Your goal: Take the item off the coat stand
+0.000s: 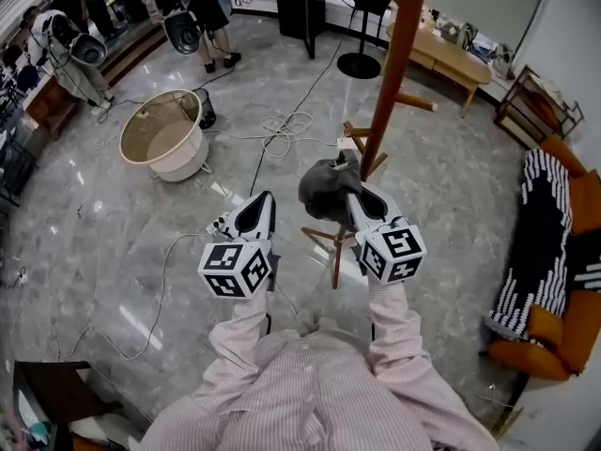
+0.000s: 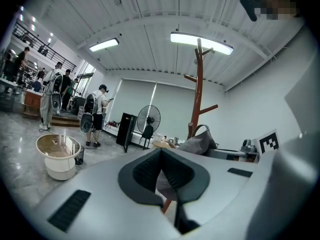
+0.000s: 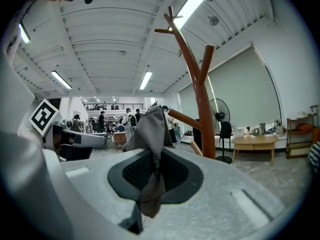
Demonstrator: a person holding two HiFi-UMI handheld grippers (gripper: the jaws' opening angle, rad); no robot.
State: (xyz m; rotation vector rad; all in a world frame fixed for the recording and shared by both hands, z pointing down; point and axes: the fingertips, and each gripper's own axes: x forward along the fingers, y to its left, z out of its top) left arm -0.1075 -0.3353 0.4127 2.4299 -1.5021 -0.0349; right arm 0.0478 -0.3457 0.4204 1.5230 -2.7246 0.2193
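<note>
A brown wooden coat stand (image 1: 396, 73) rises in front of me. A grey fabric item (image 1: 327, 188) hangs beside its lower pegs. My right gripper (image 1: 357, 198) is shut on a fold of this item (image 3: 150, 129), and the cloth shows pinched between the dark pads. The stand's trunk (image 3: 202, 104) and a peg stand just right of the cloth. I cannot tell whether the item still rests on a peg. My left gripper (image 1: 255, 207) hovers to the left, apart from the item, its jaws shut with nothing held. The left gripper view shows the item (image 2: 199, 144) at the stand (image 2: 199, 94).
A beige tub (image 1: 167, 137) stands on the grey floor at the left, with cables (image 1: 282, 125) trailing near the stand's base. A fan base (image 1: 359, 64), a wooden table (image 1: 451, 50) and an orange sofa (image 1: 563, 332) lie behind and to the right. People (image 1: 202, 12) stand at the back left.
</note>
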